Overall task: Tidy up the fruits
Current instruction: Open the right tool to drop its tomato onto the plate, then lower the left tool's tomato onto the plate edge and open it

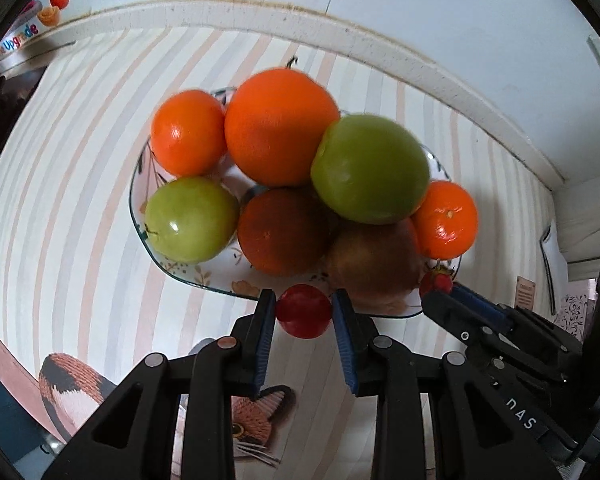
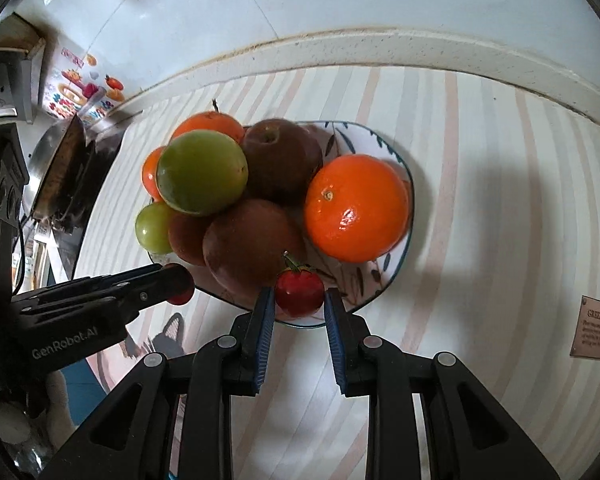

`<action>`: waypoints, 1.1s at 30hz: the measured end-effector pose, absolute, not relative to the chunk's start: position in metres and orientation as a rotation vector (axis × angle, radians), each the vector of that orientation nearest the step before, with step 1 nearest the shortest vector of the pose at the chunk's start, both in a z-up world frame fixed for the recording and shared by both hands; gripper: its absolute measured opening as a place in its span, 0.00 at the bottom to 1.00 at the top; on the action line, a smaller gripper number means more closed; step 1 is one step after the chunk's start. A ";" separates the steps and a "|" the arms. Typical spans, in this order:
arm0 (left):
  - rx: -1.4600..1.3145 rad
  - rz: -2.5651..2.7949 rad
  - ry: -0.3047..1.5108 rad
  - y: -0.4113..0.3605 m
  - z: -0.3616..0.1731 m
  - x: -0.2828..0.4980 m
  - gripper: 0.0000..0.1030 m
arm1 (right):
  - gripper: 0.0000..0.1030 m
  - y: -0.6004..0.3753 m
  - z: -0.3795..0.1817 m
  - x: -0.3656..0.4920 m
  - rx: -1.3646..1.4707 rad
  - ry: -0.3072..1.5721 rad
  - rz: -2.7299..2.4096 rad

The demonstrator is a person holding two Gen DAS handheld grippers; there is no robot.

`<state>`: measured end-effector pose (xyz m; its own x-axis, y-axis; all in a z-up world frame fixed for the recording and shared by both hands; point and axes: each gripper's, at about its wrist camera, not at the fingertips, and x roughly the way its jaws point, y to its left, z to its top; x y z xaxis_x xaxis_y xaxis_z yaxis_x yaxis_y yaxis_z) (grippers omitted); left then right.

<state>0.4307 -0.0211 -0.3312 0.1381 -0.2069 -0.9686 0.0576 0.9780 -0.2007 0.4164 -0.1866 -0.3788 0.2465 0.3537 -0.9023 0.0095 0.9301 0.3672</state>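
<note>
The left gripper (image 1: 304,312) has its jaws pinching a small red fruit (image 1: 303,311) at the near rim of the heaped plate (image 1: 140,184), apparently so it can be added. The right gripper (image 2: 299,296) pinches a stemmed red fruit (image 2: 299,293) likewise, just right.

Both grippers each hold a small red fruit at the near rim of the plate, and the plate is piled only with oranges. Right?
Not only oranges. The left wrist view shows green fruits among the oranges on the plate. Left gripper and right gripper each hold a small red fruit.
</note>
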 end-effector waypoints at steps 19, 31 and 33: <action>-0.141 -0.029 1.354 0.009 -0.316 0.408 0.75 | 0.85 -0.220 -0.353 0.395 0.344 1.283 0.159; -0.137 -0.060 1.500 0.014 -0.362 0.347 0.41 | 0.85 -0.224 -0.368 0.367 0.346 1.325 0.165; -0.148 -0.073 1.505 0.012 -0.368 0.344 0.36 | 0.85 -0.226 -0.367 0.366 0.340 1.321 0.161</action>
<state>0.3438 0.0120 -0.3680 0.0657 -0.1394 -0.9880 -0.0434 0.9889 -0.1424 0.3662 -0.2260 -0.3674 0.2455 0.3065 -0.9196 0.0766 0.9396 0.3336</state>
